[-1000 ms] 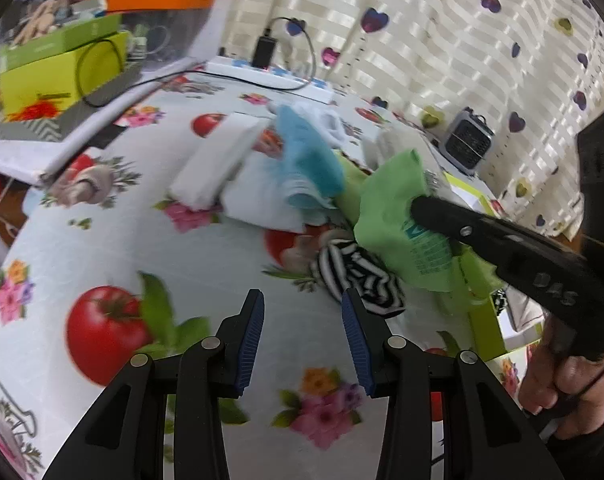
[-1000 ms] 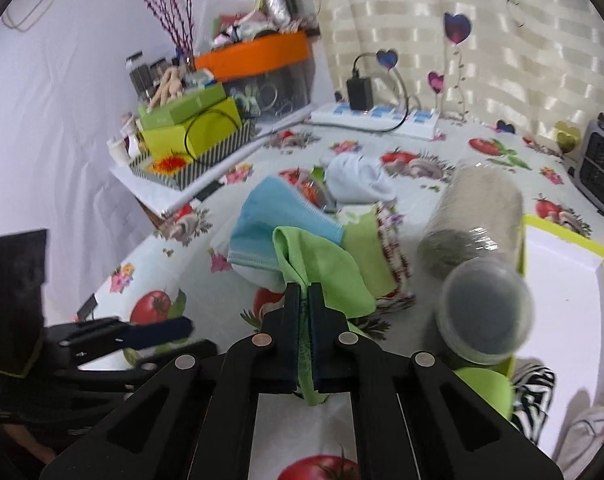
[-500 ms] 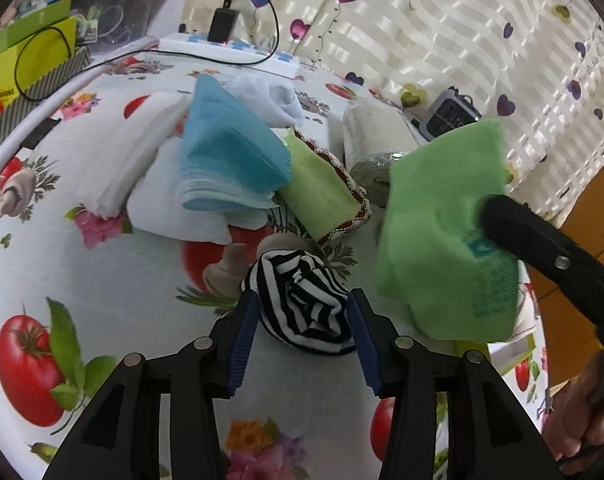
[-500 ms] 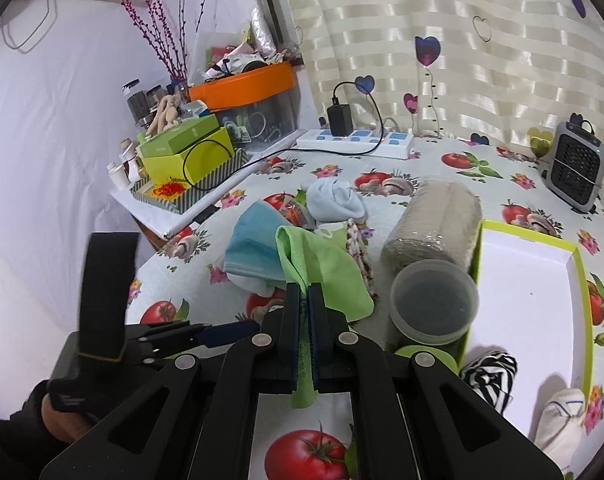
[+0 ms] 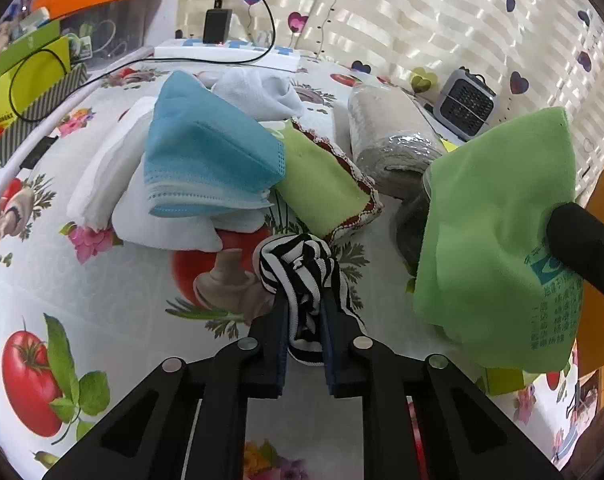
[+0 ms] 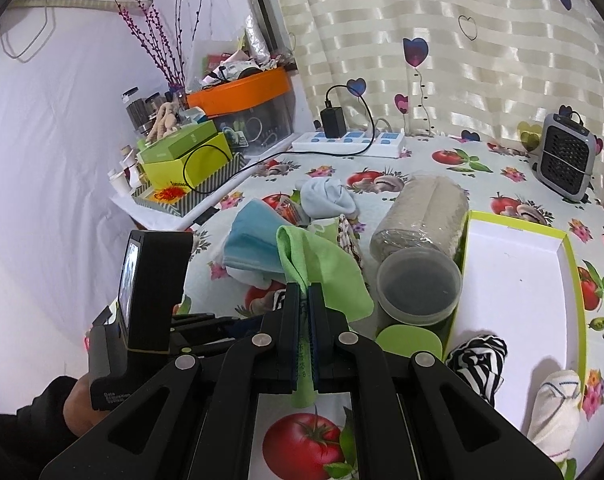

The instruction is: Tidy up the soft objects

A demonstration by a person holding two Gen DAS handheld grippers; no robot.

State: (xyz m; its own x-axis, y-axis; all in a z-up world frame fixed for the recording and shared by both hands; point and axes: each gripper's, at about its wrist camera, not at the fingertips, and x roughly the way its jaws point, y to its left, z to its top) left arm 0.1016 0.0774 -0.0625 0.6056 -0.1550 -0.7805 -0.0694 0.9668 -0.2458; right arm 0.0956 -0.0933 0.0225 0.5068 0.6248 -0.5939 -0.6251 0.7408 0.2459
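A black-and-white striped sock lies bunched on the tomato-print tablecloth. My left gripper is closing on it, and its pads pinch the fabric. My right gripper is shut on a light green cloth, which hangs in the air at the right of the left wrist view as the green cloth. Behind the sock lies a pile: a blue face mask, a green cloth with red trim, white cloths and a white sock.
An open box with a yellow-green rim sits at the right, holding another striped sock and a white sock. A wrapped beige roll and a lidded tub stand beside it. A power strip, stacked boxes and a small heater line the back.
My left gripper moved forward over the striped sock and closed from wide open onto it. My right gripper drew the green cloth up and to the right, away from the pile.
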